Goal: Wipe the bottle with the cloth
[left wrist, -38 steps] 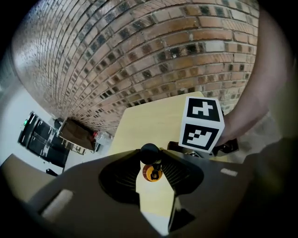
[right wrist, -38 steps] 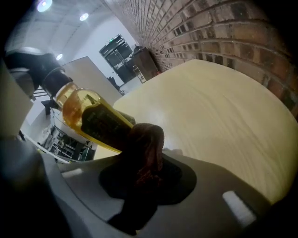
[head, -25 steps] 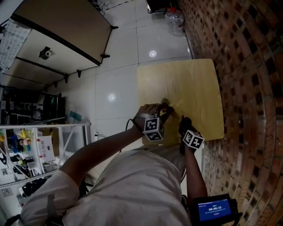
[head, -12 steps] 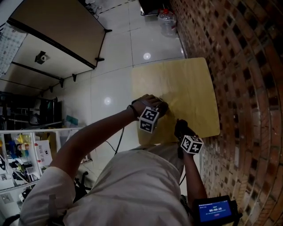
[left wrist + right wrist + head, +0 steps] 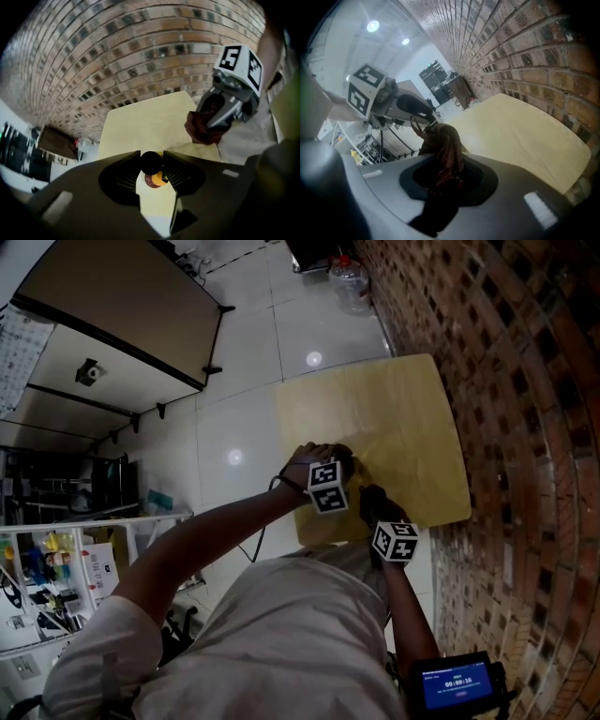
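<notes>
The bottle [image 5: 155, 177] sits at the lower centre of your left gripper view, seen from above: a black cap over an orange and yellow body. Your left gripper [image 5: 152, 158] points steeply down at it. Its jaws have just been closing, and they now press on the cap from both sides.

Your right gripper [image 5: 443, 174] is clamped on the cloth [image 5: 445, 143], a dark red-brown bunch that rises from between the jaws in the middle of your right gripper view. In your left gripper view that gripper and cloth hang at the right of the frame, near the bottle but apart from it.

In the head view both grippers are at the centre, over the near edge of a pale wooden table [image 5: 394, 427]. A brick wall [image 5: 525, 381] fills the right side, and a glossy tiled floor [image 5: 253, 352] lies at the upper left.
</notes>
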Motion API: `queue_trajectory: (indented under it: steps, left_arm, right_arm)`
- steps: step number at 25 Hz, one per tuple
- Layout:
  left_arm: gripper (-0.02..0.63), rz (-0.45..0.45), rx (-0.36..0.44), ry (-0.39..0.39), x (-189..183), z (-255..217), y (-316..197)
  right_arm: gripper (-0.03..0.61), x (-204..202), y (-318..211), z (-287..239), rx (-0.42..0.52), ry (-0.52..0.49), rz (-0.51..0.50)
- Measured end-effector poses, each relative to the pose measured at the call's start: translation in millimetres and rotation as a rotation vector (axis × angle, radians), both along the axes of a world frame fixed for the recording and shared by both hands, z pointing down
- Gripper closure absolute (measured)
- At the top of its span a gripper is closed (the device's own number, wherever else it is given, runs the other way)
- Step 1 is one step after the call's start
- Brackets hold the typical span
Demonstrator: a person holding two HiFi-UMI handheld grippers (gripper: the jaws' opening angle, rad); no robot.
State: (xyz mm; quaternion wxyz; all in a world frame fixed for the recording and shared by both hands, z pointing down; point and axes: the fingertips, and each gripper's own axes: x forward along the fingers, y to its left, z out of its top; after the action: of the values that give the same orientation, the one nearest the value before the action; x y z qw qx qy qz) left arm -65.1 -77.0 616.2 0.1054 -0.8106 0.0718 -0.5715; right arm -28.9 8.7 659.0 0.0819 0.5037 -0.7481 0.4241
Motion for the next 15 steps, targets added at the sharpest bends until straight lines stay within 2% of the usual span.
queue_trajectory:
  steps: [2, 4, 7, 15]
  left_arm:
    - [0.446, -0.122, -0.031, 0.027, 2, -4, -2]
    - [0.448, -0.178, -0.035, 0.031, 6, -7, -2]
    - [0.448, -0.198, -0.022, 0.018, 14, -8, 2]
    - [0.448, -0.233, -0.037, 0.0, 17, -4, 1]
  right_arm:
    - [0.494, -11, -10, -11, 0.04, -0.031, -0.016]
    - [0.494, -24, -21, -20, 0.076, -0.06, -0.036]
    - [0.494, -37, -35, -25, 0.092, -0.094, -0.048]
    - [0.494, -44, -59, -7, 0.003, -0.156, 0.032]
